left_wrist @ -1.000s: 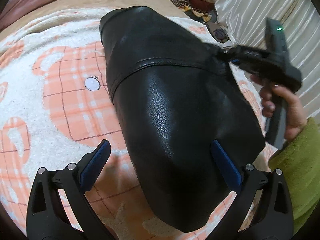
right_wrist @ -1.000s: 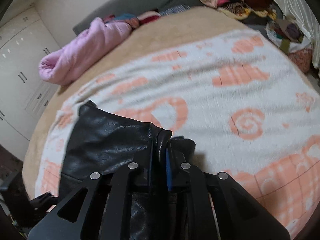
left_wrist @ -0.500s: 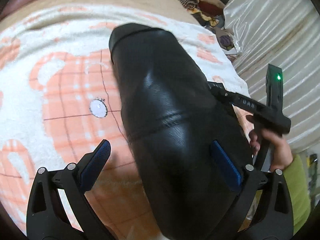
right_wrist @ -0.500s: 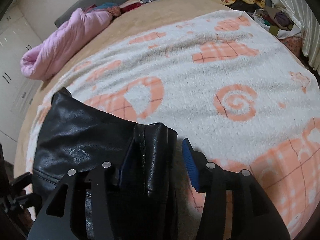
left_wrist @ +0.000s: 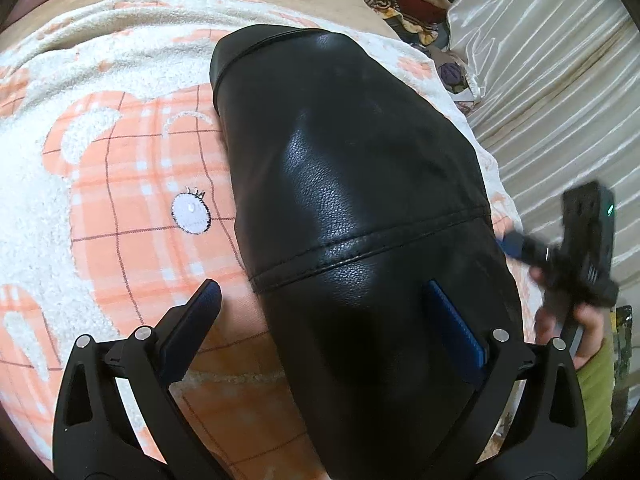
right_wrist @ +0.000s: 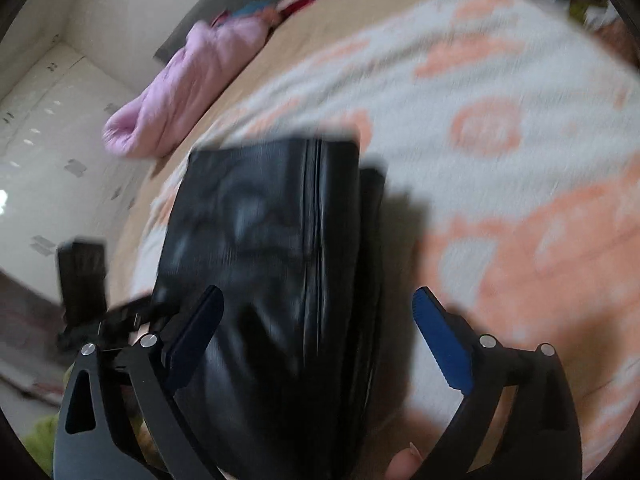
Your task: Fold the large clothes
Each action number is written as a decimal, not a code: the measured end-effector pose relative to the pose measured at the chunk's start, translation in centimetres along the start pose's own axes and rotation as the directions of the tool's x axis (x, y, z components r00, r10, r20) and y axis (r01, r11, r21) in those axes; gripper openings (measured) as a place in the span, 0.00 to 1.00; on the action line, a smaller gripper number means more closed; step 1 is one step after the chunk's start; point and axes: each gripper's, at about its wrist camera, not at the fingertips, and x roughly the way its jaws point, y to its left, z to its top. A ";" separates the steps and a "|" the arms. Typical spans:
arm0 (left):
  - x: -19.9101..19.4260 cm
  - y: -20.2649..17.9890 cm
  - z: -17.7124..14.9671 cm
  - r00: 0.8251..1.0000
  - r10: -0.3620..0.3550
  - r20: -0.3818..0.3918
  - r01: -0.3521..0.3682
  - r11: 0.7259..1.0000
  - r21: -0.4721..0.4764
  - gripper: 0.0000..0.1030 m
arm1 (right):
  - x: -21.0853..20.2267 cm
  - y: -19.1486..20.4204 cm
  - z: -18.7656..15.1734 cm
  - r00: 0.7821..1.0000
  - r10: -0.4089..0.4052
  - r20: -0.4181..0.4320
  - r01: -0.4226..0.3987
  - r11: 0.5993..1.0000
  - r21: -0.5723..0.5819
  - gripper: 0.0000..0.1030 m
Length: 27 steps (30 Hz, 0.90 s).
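- Left wrist view: my left gripper (left_wrist: 320, 312) is spread wide and holds nothing; one blue pad sits over the blanket (left_wrist: 120, 184) at 7 o'clock, the other over the black leather garment (left_wrist: 352, 208) at 5 o'clock.
- The garment lies folded on the blanket, running from 12 o'clock down to 6.
- At 3 o'clock my right hand (left_wrist: 576, 320) grips its tool's handle upright, fingers wrapped around it, beside the garment's edge.
- Right wrist view, blurred: my right gripper (right_wrist: 318, 320) is wide open and empty, poised over the garment, which fills the centre toward 6 o'clock.
- My left tool shows at 9 o'clock.
- A pink quilt (right_wrist: 192, 88) lies at 11 o'clock.
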 end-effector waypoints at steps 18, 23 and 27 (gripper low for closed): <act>-1.4 -0.3 -0.2 0.994 0.107 0.014 -0.108 0.992 0.070 0.92 | 1.5 2.1 -6.5 0.989 0.118 0.089 -0.126 0.988 0.092 0.62; -1.6 -0.7 -0.8 0.994 0.104 0.016 -0.105 0.992 0.077 0.92 | 1.0 3.8 -6.2 0.995 -0.008 0.102 0.005 0.999 0.035 0.68; -2.1 -0.9 -1.3 0.994 0.107 0.023 -0.108 0.991 0.080 0.92 | -0.1 5.5 -6.5 0.979 -0.145 0.140 0.150 0.988 -0.028 0.84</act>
